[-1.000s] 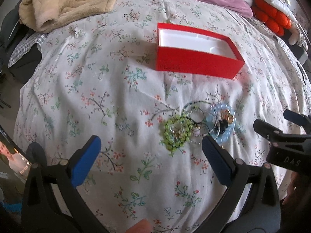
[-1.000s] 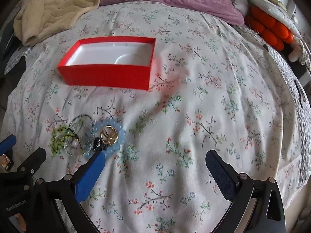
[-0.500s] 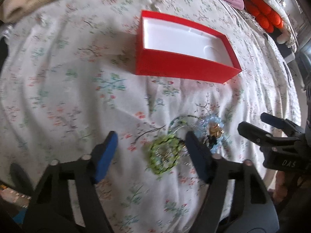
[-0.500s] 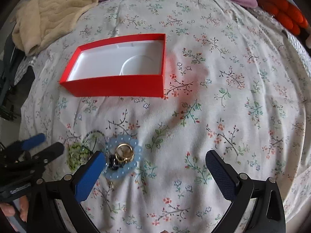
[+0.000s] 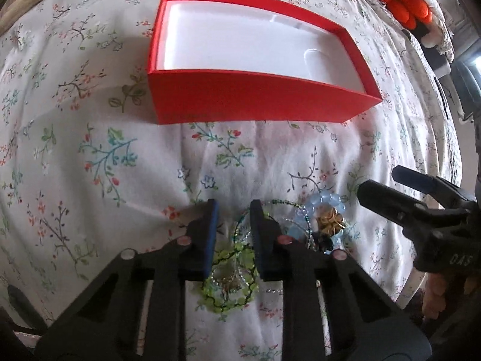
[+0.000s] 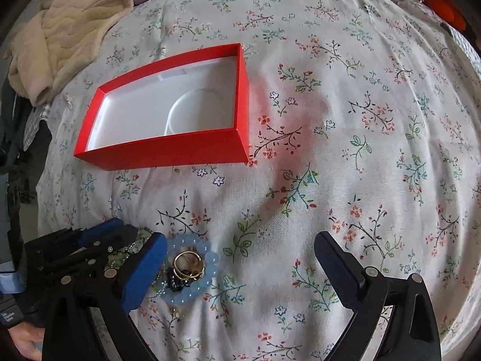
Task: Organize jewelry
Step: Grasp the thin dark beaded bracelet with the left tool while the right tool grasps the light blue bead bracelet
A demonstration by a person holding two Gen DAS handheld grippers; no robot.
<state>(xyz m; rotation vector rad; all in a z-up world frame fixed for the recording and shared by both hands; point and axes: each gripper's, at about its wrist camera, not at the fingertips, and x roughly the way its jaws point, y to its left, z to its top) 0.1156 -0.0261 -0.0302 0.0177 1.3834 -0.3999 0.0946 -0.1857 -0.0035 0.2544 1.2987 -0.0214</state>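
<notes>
The left gripper point(image 5: 231, 210) is pointing steeply down over the jewelry pile, and its jaws have just been closing. They are now standing narrow, with a gap between them. The green bracelet point(image 5: 230, 282) is lying in and just under that gap, but I cannot tell whether the pads are pressing on it yet; from the pictures it looks straddled rather than pinched.

Just right of the left fingers the thin bead strand point(image 5: 270, 207) is looping across, and beyond it the blue bracelet point(image 5: 327, 198) is ringing a gold ring point(image 5: 330, 221) and a dark piece I cannot make out. The right gripper point(image 6: 240, 258) is hanging with its jaws spread wide and nothing between them, its left finger point(image 6: 144, 270) sitting at the edge of the blue bracelet.

Ahead of both grippers, well apart from the pile, the red box point(image 5: 255, 102) is lying open and empty on the floral sheet point(image 5: 90, 180).

By my judgement these pieces are light and limp: beaded loops that are likely to sag, slip on smooth beads and snag each other. The best hold is probably across one side of the green loop, at a spot clear of the thin strand, so that only one piece comes up. The soft sheet is likely giving under the tips, so the pinch may catch fabric too.
</notes>
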